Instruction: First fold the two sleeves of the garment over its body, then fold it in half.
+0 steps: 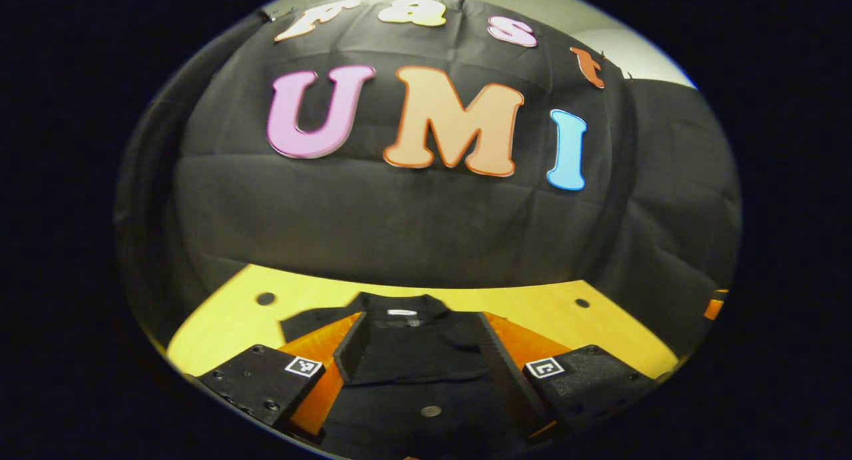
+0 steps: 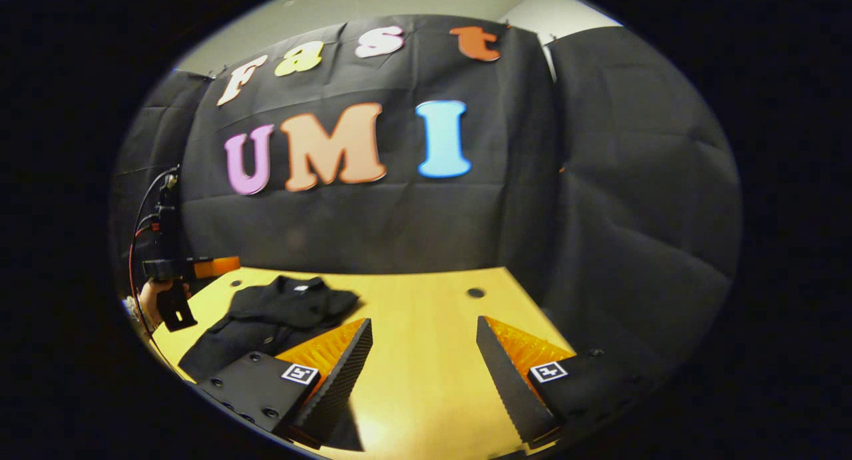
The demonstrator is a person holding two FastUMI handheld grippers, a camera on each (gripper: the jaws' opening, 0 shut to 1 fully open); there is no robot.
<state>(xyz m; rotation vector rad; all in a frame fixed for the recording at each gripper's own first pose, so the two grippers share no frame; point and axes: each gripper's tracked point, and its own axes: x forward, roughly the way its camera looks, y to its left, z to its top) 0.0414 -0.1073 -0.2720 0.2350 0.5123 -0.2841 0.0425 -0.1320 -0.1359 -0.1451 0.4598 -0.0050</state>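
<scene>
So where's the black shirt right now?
The black shirt lies on the yellow table, at the left in the right gripper view, beneath the left gripper. In the left gripper view it sits between that gripper's open fingers.

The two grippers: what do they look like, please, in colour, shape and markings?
Each gripper, left and right, has two wedge-shaped fingers, black and ribbed inside, orange outside, on black blocks bearing small square black-and-white tags. From afar, the left gripper has a black handle, orange front and trailing cables.
</scene>
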